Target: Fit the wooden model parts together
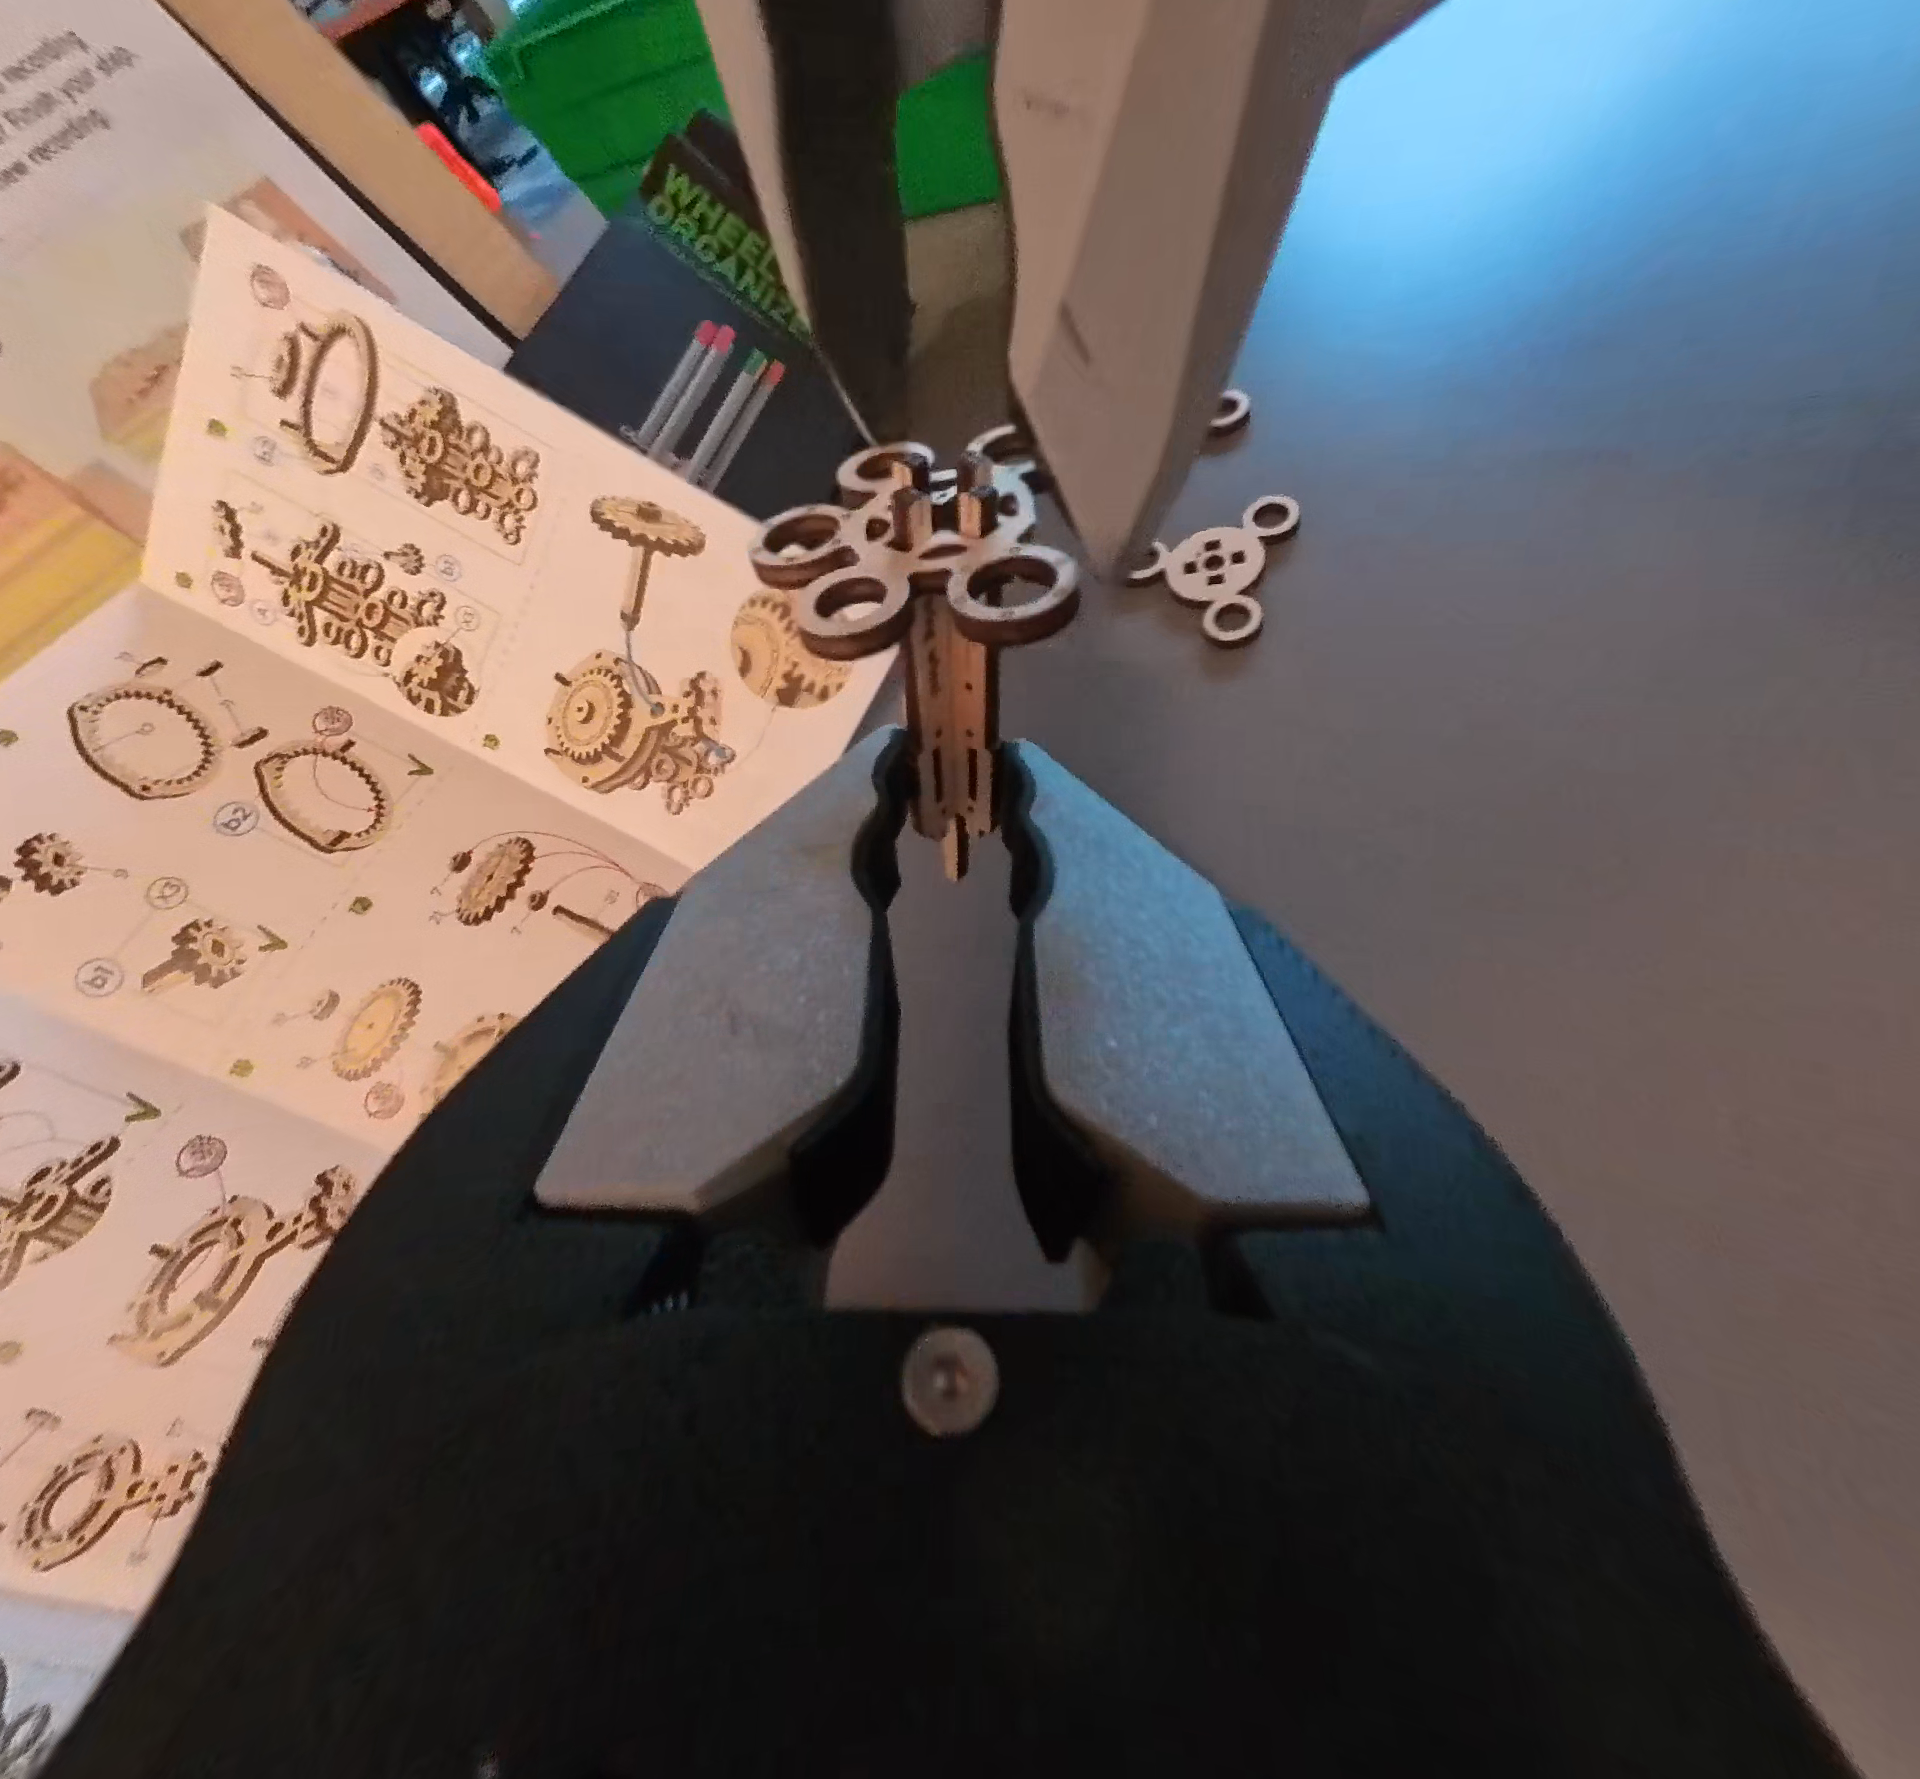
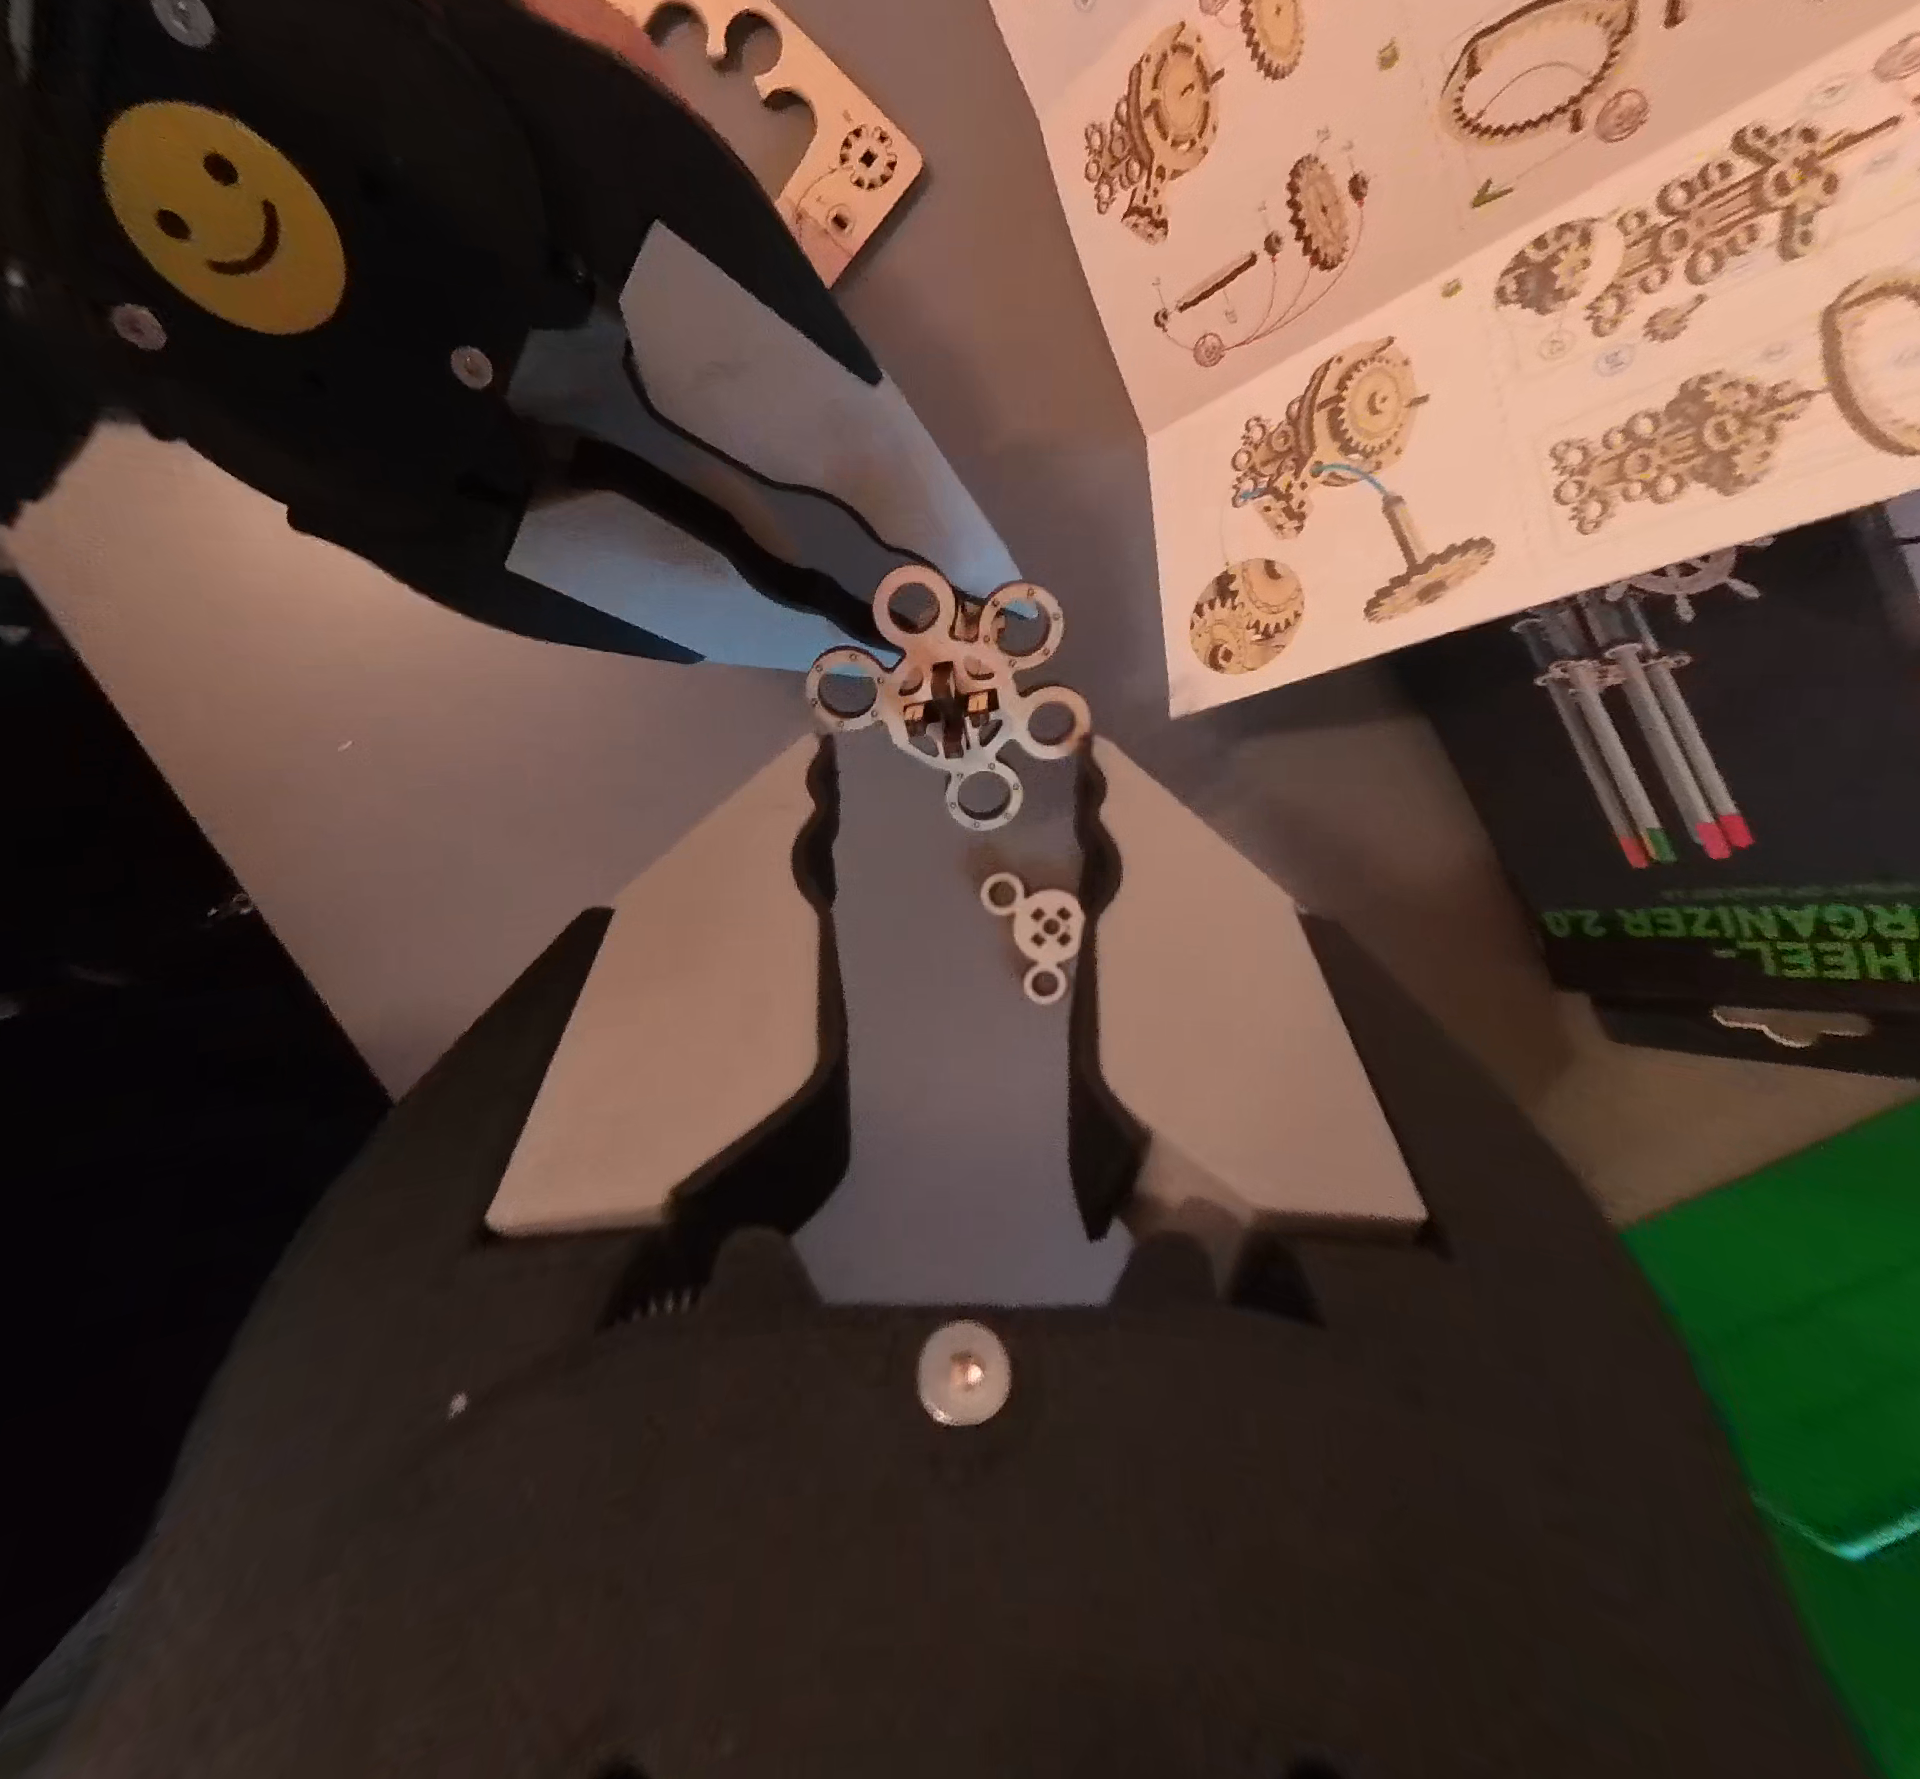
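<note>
My left gripper [image 1: 951, 768] is shut on a slotted wooden shaft [image 1: 951, 721] and holds it upright above the grey table. A flat wooden disc with several ring lobes [image 1: 914, 566] sits on the shaft's top, with small pegs sticking up through its middle. My right gripper [image 2: 956, 758] is open and points down at the disc [image 2: 951, 695], one fingertip on each side of it. I cannot tell if it touches the disc. It also shows in the left wrist view [image 1: 997, 482], coming down from above. The left gripper [image 2: 868, 591] bears a yellow smiley sticker.
A loose three-ring wooden piece [image 2: 1034, 934] [image 1: 1216, 571] lies on the table [image 1: 1507, 794] under the right gripper, with another piece [image 1: 1231, 410] farther back. An instruction sheet [image 1: 416, 690] [image 2: 1507, 223], a black box [image 2: 1714, 794], a green bin [image 2: 1787, 1366] and a punched wooden sheet [image 2: 769, 98] lie around. My hands' fingertips stand some 5 cm from each other.
</note>
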`<state>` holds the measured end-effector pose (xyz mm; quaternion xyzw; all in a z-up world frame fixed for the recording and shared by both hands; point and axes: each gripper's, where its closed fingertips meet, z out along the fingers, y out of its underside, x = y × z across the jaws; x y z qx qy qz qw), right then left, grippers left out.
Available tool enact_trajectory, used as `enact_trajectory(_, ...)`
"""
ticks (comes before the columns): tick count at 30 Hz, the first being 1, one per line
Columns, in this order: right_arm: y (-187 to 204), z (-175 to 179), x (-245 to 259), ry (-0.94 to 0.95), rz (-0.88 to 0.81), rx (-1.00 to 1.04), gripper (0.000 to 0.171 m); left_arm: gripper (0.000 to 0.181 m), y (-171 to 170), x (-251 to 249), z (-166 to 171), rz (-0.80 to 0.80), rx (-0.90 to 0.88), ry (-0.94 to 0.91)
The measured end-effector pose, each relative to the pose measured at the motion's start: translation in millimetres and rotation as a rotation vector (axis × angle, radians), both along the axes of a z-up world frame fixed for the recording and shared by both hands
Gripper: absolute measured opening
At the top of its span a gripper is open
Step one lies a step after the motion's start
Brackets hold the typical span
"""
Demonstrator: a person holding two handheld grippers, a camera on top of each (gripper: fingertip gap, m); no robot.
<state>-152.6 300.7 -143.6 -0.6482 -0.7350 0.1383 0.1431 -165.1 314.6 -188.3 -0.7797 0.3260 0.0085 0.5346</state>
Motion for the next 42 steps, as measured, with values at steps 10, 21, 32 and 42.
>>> enact_trajectory(10, 0, 9, -12, 0.051, -0.05, -0.146, 0.038, 0.015, 4, -10, 3, 0.037, 0.021, 0.0)
enact_trajectory(21, 1, 0, -24, 0.041, -0.044, -0.056, 0.041, 0.014, 5, -23, 0, 0.095, -0.002, 0.036)
enact_trajectory(32, -1, 11, -23, 0.049, -0.039, -0.126, 0.033, 0.015, 6, -19, 6, 0.065, 0.042, 0.018)
enact_trajectory(42, 5, -3, -29, 0.04, -0.056, -0.002, 0.027, 0.014, 5, -26, -3, 0.103, -0.011, 0.045)
